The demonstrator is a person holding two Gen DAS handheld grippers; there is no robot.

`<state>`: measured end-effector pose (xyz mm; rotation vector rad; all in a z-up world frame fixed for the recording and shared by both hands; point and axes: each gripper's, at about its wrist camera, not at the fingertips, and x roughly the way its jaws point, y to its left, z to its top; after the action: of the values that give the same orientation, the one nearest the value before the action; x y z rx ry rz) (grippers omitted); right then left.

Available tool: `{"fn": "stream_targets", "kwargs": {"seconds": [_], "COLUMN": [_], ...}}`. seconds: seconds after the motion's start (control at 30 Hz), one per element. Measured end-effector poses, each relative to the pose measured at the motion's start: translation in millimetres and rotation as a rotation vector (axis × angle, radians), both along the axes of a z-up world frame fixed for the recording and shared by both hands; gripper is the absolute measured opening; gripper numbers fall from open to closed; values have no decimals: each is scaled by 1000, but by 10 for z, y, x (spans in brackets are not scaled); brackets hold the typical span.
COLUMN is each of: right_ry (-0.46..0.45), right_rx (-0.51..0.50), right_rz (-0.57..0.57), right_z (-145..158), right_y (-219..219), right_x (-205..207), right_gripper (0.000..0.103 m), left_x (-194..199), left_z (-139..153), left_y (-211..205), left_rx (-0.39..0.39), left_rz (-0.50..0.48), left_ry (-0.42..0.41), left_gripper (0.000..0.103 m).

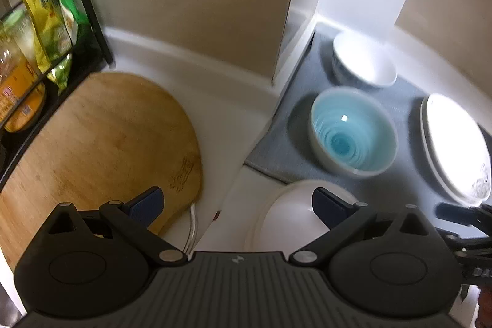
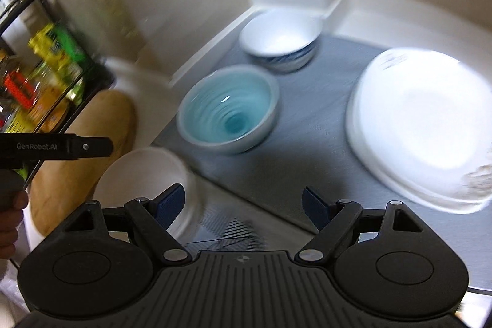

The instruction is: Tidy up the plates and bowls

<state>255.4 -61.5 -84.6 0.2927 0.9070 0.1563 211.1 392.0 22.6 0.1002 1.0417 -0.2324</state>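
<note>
Over the white counter, the left gripper (image 1: 236,205) is held with its jaws wide apart and nothing is gripped; a plain white bowl (image 1: 286,217) is seen just below and between its blue pads (image 1: 146,206). The right gripper (image 2: 243,206) is likewise spread wide and empty above the grey mat (image 2: 307,143). At the far left a black wire rack (image 1: 92,20) of packets is seen, with a wooden cutting board (image 1: 107,137) beside it. On the mat a glazed turquoise bowl (image 2: 229,109) is set near the left edge, a white bowl with blue pattern (image 2: 279,40) behind it, and stacked white plates (image 2: 424,125) at the right. Everything is blurred.
</note>
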Motion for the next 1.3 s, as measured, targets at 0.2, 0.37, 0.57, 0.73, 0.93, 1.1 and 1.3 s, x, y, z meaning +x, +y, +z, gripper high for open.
{"fn": "stream_targets", "kwargs": {"seconds": [0.2,0.37,0.57,0.73,0.93,1.1,1.3], "right_ry": [104,129,150,137,128,121,127], "right_rx": [21,-24,-35,-44,-22,-35,-70], "right_rz": [45,71,123,126,55,-20,-141], "right_z": [-236,-278,-311,-269,-141,-37,-40], "right_y": [279,479,588,614,390,103,-311], "right_x": [297,330,329,261,115,-137,-495], "right_gripper": [85,85,20,16,14,13,12], "left_x": [39,33,-17,-77,-214,-339,-548], "left_z": [-198,-316,-376,-392,-258,-257,-343], "left_y": [8,24,-57,-124,-318,-655,-1164], "left_rx": [20,16,24,3,-11,-36,-53], "left_rz": [-70,-100,-155,-210,-297,-389,-498], "left_ry": [80,111,80,121,94,109,121], "left_gripper": [103,103,60,10,10,10,10]}}
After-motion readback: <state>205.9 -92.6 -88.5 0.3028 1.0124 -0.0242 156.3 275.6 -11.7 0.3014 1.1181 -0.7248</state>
